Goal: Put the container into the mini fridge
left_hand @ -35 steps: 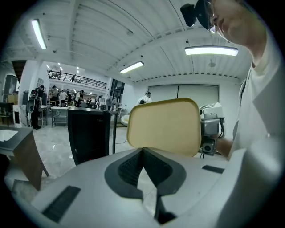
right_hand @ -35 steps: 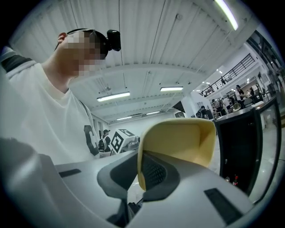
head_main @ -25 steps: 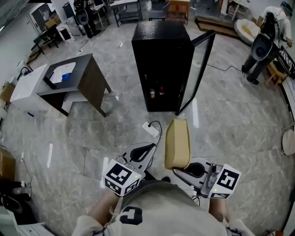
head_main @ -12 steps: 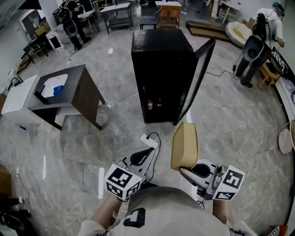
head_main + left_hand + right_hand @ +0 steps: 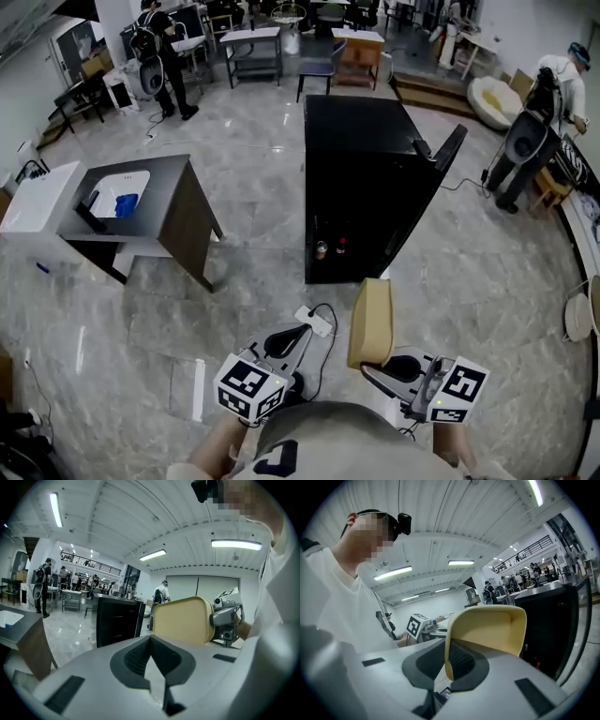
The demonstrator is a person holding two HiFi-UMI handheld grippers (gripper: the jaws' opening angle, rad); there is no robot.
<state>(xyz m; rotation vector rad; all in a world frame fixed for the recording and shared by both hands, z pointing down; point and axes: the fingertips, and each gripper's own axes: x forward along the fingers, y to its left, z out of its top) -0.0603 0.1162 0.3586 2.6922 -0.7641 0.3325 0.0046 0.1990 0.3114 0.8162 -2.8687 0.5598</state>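
Tan container pinched in right tongs, left tongs pressed together, mini fridge door open

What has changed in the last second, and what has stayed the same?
The view swung: the mini fridge now sits further right in the head view, its open door seen more edge-on. Nothing was gripped or released. The right gripper still clamps the container; the left gripper stays shut, empty.
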